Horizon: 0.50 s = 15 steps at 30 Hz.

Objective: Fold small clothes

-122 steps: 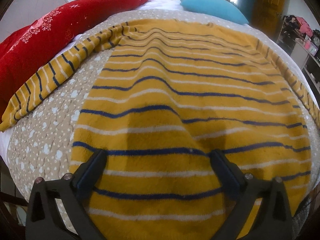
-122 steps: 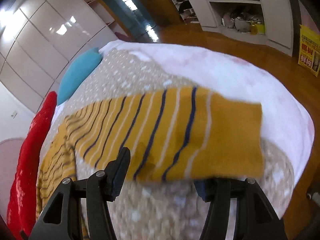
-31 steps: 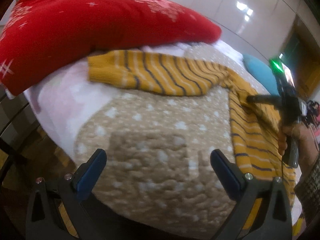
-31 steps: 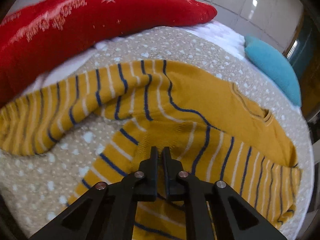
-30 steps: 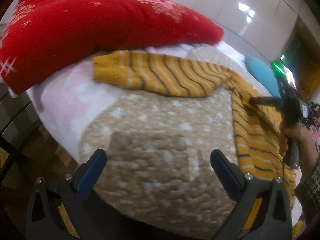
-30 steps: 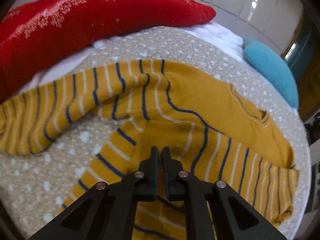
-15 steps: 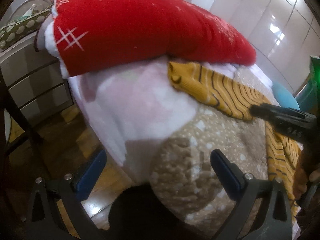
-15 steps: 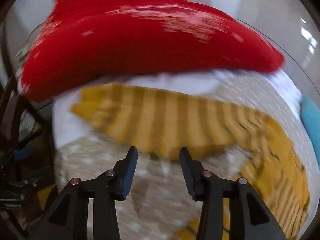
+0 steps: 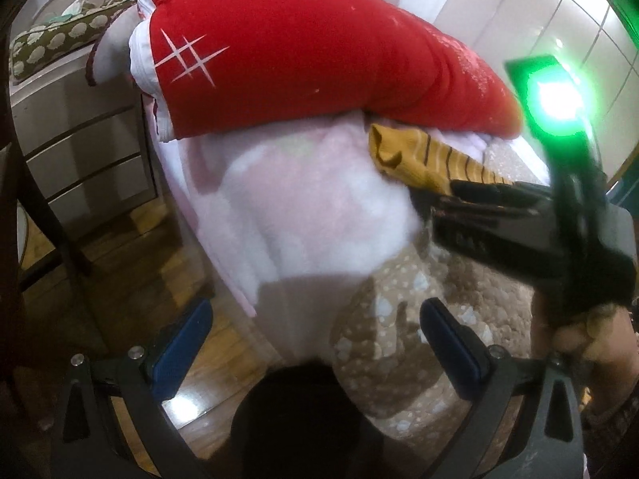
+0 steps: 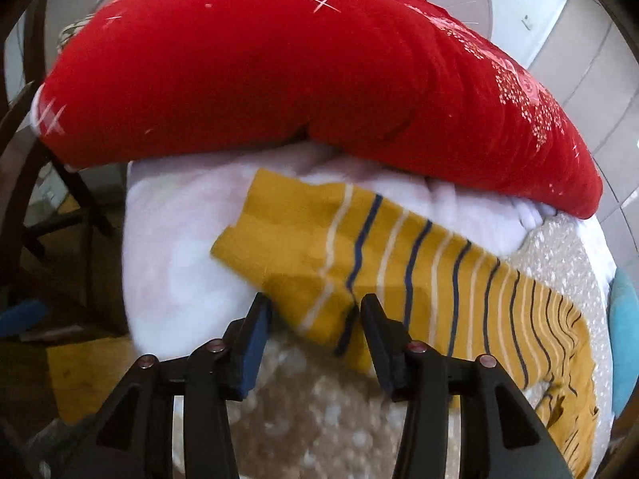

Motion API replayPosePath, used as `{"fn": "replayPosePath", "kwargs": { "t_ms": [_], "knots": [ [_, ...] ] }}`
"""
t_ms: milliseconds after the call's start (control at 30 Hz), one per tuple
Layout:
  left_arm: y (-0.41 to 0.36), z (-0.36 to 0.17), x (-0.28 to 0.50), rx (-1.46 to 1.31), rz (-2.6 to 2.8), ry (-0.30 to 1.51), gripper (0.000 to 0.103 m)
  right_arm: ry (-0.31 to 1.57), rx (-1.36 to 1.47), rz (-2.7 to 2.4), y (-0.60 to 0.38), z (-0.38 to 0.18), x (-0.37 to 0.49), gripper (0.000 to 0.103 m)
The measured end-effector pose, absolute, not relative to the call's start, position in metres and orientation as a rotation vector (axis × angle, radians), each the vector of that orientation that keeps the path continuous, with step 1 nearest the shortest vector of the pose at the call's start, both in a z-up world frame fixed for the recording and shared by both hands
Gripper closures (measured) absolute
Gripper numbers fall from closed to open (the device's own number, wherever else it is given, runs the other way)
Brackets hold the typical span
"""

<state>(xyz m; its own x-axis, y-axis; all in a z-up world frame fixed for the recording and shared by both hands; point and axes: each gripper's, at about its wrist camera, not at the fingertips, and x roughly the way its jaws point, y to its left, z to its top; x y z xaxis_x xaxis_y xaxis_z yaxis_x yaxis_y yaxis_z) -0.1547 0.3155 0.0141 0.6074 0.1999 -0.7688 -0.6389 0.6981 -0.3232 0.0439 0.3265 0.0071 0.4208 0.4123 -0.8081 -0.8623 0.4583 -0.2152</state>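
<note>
A mustard sweater sleeve with navy and cream stripes lies across a white fleece blanket and a beige spotted quilt. My right gripper is open, its jaws straddling the near edge of the sleeve close to the cuff. In the left wrist view the sleeve cuff shows at the upper right, with the right gripper reaching onto it. My left gripper is open and empty, held off the bed corner over the blanket edge.
A big red duvet is piled just behind the sleeve. A grey drawer unit and dark chair frame stand left of the bed over a wooden floor. A blue pillow lies at far right.
My right gripper, shut a second ago on the sweater body, has opened and moved left to the sleeve's cuff end. My left gripper has swung left, off the bed corner.
</note>
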Motion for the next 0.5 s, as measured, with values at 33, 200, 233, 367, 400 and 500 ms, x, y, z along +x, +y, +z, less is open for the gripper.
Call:
{"fn": "replayPosePath", "kwargs": {
  "t_ms": [33, 200, 233, 367, 400, 500],
  "knots": [
    [0.314, 0.015, -0.155, -0.627, 0.524, 0.774, 0.0, 0.775, -0.668, 0.884, 0.328, 0.007, 0.047, 0.079],
    [0.304, 0.026, -0.15, -0.596, 0.509, 0.768, 0.0, 0.826, -0.434, 0.842, 0.297, 0.035, 0.067, 0.097],
    [0.3, 0.028, -0.148, -0.589, 0.503, 0.768, 0.0, 0.82, -0.388, 0.829, 0.284, 0.045, 0.072, 0.097],
    [0.281, 0.041, -0.138, -0.55, 0.46, 0.762, 0.0, 0.817, -0.164, 0.763, 0.212, 0.083, 0.1, 0.097],
    [0.274, 0.044, -0.136, -0.539, 0.447, 0.76, 0.0, 0.817, -0.109, 0.737, 0.19, 0.089, 0.109, 0.097],
    [0.253, 0.053, -0.127, -0.506, 0.406, 0.758, 0.0, 0.83, 0.067, 0.634, 0.111, 0.1, 0.138, 0.097]
  ]
}}
